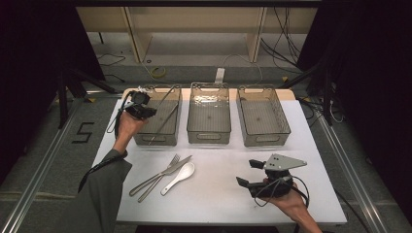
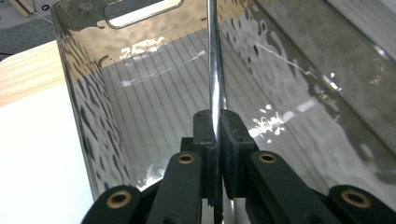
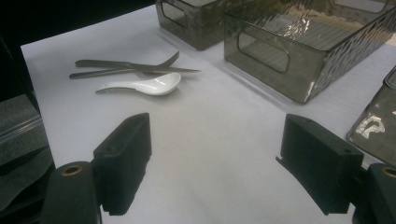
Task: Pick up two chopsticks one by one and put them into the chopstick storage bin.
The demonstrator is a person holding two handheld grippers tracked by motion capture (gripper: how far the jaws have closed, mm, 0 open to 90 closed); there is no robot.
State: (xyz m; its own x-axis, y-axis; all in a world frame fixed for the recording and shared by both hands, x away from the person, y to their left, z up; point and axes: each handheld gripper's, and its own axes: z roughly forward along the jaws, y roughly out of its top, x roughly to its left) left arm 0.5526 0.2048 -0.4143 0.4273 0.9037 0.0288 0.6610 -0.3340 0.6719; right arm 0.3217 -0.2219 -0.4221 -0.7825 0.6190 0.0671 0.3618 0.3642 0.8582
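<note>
My left gripper [image 1: 148, 112] [image 2: 215, 114] hangs over the left smoky plastic bin [image 1: 156, 141] [image 2: 88, 102], shut on a thin shiny metal utensil [image 1: 167, 94] [image 2: 215, 60]. The utensil's shaft runs up from the jaws toward the bin's far rim, and its end is hidden. A second thin metal piece [image 1: 165, 124] lies slanted inside that bin. At the table's front right, my right gripper [image 1: 248, 173] [image 3: 217, 130] stands open over bare white surface with nothing between its jaws. A fork [image 1: 158, 177] [image 3: 168, 60], a knife [image 1: 170, 170] [image 3: 182, 71] and a white spoon [image 1: 182, 174] [image 3: 154, 84] lie together at the table's middle front.
A middle bin [image 1: 209, 137] [image 3: 280, 60] and a right bin [image 1: 266, 140] stand in a row with the left one at the back of the white table [image 1: 218, 194]. Cables and a wooden frame lie on the floor beyond the table.
</note>
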